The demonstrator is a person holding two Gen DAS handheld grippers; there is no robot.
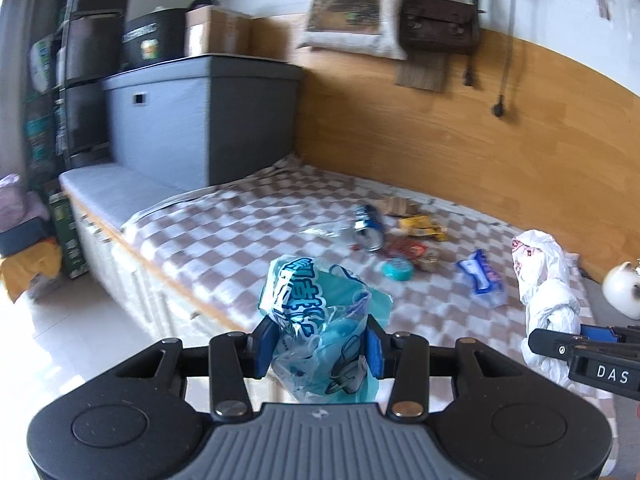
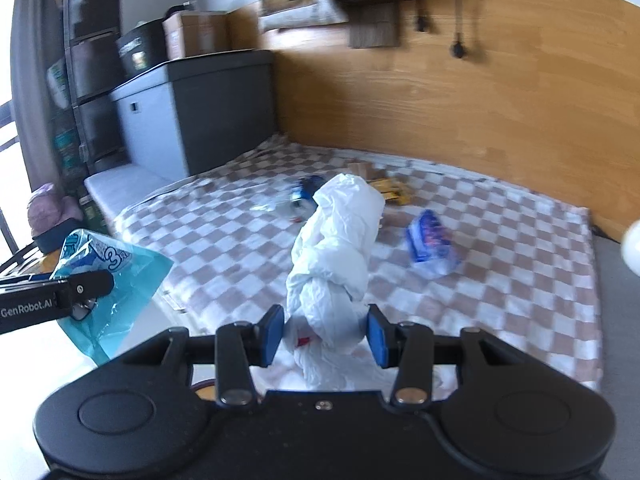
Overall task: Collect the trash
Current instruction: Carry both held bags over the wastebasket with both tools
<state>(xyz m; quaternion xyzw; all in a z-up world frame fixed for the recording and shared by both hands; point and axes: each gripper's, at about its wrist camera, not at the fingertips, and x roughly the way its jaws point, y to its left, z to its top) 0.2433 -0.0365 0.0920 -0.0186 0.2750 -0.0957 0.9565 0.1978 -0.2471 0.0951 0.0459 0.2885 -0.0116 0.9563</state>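
Left gripper [image 1: 322,346] is closest to the lens: both blue pads pinch a crumpled teal plastic wrapper [image 1: 320,312], so I read it as clamped on that. Right gripper [image 2: 326,334] is the same story with a twisted white plastic bag [image 2: 336,248], pads pressed into its lower folds.

The rest of the trash is well ahead on the checkered blanket [image 1: 224,236]: blue can [image 1: 368,226], yellow packet [image 1: 422,228], red wrapper [image 1: 408,249], small teal lid [image 1: 397,269], blue-white pouch [image 1: 482,274].

Risks as I see them:
- Both grips are on thin, slippery film. A quick swing could let the wrapper slide out; it's only caught by a bunched edge.
- The white bag is twisted shut, not opened. If it's meant as the collection bag, I can't drop anything in until it's spread, and both hands are occupied.
- The grippers sit close side by side; crossing over could snag one load on the other.
- The can looks free to roll if nudged.
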